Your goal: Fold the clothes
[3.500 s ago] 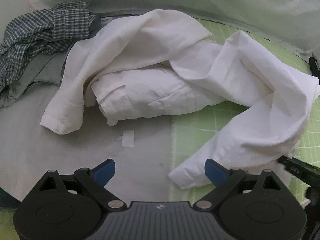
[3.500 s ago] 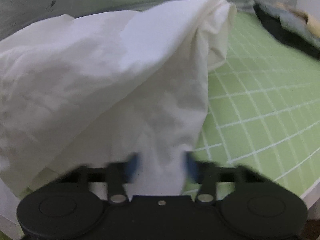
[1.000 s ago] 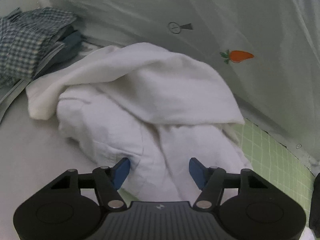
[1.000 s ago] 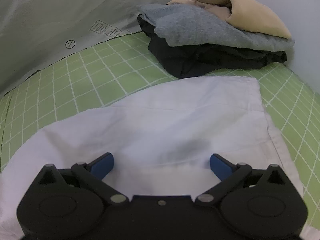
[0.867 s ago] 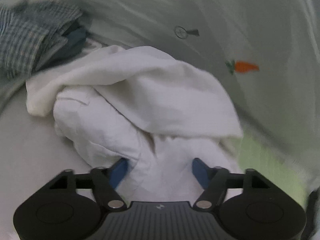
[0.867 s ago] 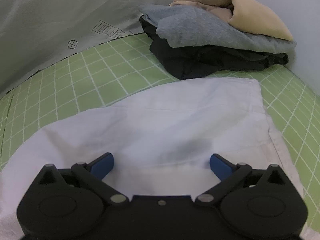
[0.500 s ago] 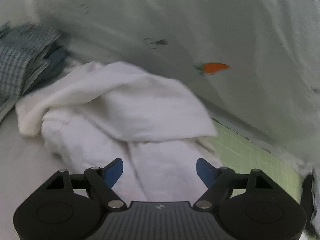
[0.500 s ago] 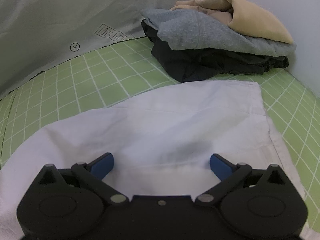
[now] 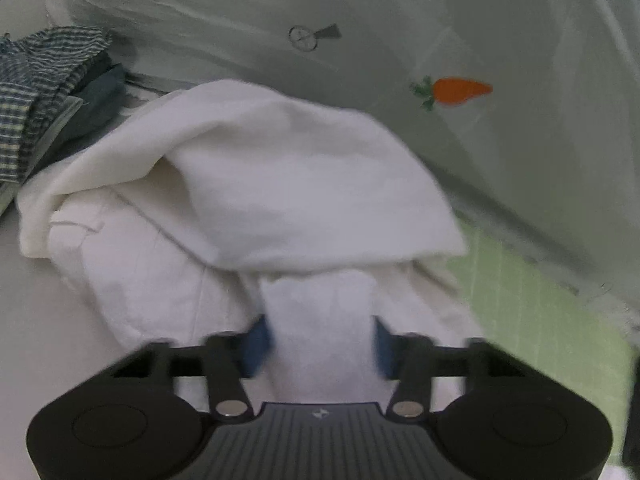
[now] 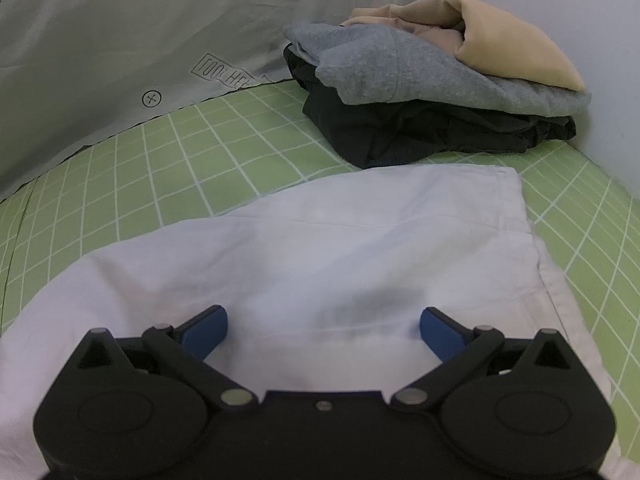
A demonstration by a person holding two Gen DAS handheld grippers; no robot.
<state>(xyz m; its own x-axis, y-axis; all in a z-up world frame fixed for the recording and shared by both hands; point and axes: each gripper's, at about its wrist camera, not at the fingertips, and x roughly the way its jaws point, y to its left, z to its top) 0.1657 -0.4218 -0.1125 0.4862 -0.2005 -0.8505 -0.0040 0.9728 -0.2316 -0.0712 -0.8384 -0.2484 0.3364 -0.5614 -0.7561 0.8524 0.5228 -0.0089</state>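
While the right gripper point(image 10: 323, 334) sits angled down over the flat end of the white garment point(image 10: 320, 248) with jaws spread wide, the left gripper point(image 9: 323, 344) tilts steeply into the bunched end point(image 9: 248, 184) by the checked shirt point(image 9: 36, 92). Its jaws have just been closing, now pinching a fold that half a second ago lay loose between them.

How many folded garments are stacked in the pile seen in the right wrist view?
3 show: a black garment at the bottom, a grey garment on it, and a tan garment on top, by the wall at the mat's far right. More may be hidden inside.
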